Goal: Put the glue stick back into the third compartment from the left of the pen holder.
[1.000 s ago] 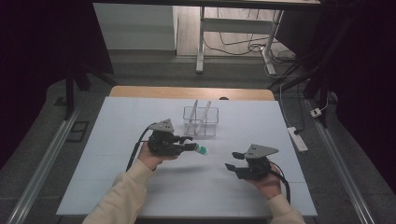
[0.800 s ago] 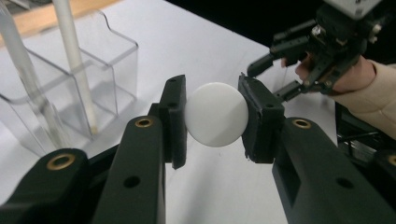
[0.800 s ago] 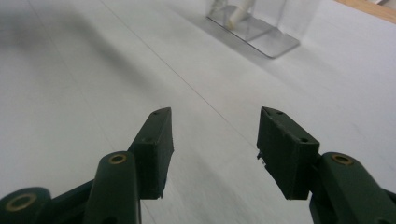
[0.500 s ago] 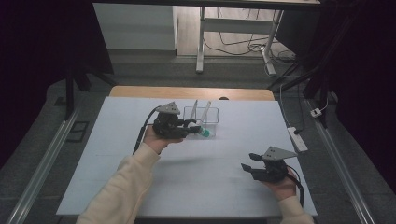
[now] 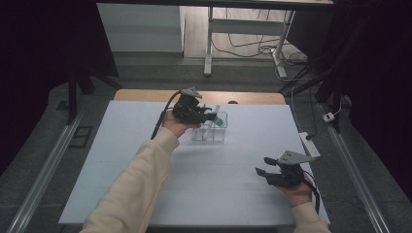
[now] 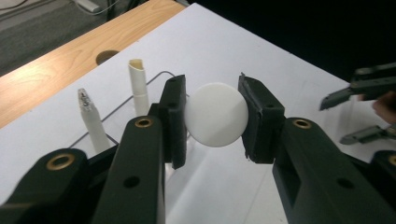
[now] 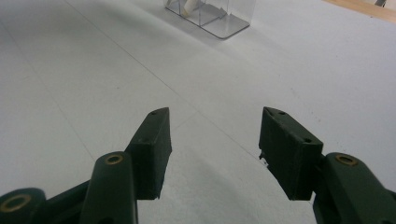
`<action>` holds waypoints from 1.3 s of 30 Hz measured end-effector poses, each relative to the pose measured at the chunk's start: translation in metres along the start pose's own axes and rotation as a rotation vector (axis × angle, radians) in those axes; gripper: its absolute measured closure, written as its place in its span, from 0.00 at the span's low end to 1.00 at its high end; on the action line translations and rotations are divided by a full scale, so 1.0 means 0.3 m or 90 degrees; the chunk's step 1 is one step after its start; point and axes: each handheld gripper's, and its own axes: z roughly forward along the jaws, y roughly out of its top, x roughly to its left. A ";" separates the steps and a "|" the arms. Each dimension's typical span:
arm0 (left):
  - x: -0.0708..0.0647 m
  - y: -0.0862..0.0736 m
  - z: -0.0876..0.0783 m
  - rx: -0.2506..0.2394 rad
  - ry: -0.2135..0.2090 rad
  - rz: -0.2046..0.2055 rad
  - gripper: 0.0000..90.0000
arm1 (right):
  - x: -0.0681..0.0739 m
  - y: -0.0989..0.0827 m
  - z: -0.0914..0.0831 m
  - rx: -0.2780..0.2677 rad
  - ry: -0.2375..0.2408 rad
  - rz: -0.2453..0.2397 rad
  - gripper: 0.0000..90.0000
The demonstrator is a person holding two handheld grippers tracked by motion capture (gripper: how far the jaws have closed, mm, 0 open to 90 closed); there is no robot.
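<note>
Left tool (image 5: 212, 116) is carried over clear organizer (image 5: 210, 132) | white-capped tube (image 6: 215, 114) is clamped | right tool (image 7: 214, 154) is wide, empty | risk: tube is snagged on organizer wall, organizer tipped.

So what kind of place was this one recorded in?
Probably a lab or workshop set up for recording, not a home. A white-topped table stands lit in a dark room, loose cables run over the floor behind it, and a power strip lies at its right edge.

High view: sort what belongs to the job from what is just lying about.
Job:
- left tongs, shut on the white-capped tube
- clear organizer
- two white tubes standing in it

Lying about:
- power strip
- right tongs, open
</note>
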 end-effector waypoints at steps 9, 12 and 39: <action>0.030 0.021 0.056 0.026 0.026 -0.013 0.72 | -0.001 -0.001 0.004 0.004 0.005 0.001 0.47; 0.034 0.023 0.079 0.029 0.035 -0.013 0.72 | 0.000 -0.002 0.006 0.010 0.004 -0.001 0.47; -0.003 -0.204 -0.117 -0.020 0.030 -0.001 0.44 | -0.010 -0.003 -0.004 0.005 -0.010 0.010 0.46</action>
